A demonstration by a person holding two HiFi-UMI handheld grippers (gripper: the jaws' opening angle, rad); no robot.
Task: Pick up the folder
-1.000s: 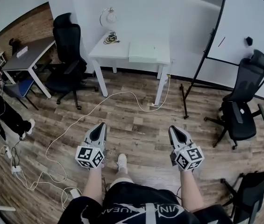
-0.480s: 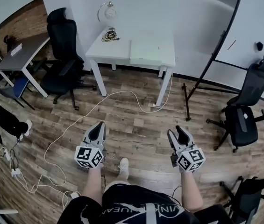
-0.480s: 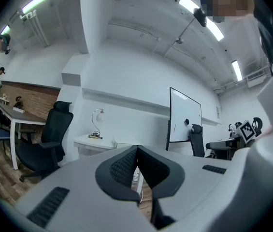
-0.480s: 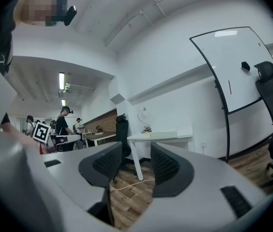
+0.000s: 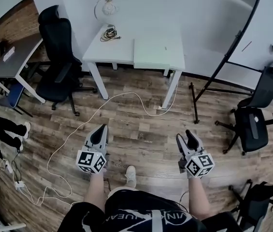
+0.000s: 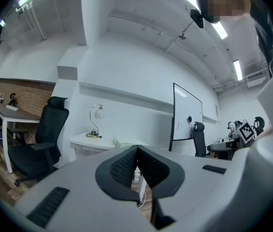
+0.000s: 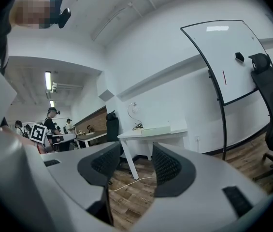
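A pale green folder lies flat on the right half of the white table against the far wall. It also shows as a thin slab in the right gripper view and in the left gripper view. Both grippers are held level over the wooden floor, well short of the table. My left gripper has its jaws together at the tip, with nothing in them. The jaws of my right gripper are opening, and only floor and table show in the gap.
A desk lamp and a coil of cable sit on the table's left end. A black office chair stands to its left and another at the right. A whiteboard stand leans right of the table. A white cable trails over the floor.
Both grippers and the head view have moved forward towards the white table. The right gripper's jaws, shut a second ago, have spread apart. The left jaws stay together.
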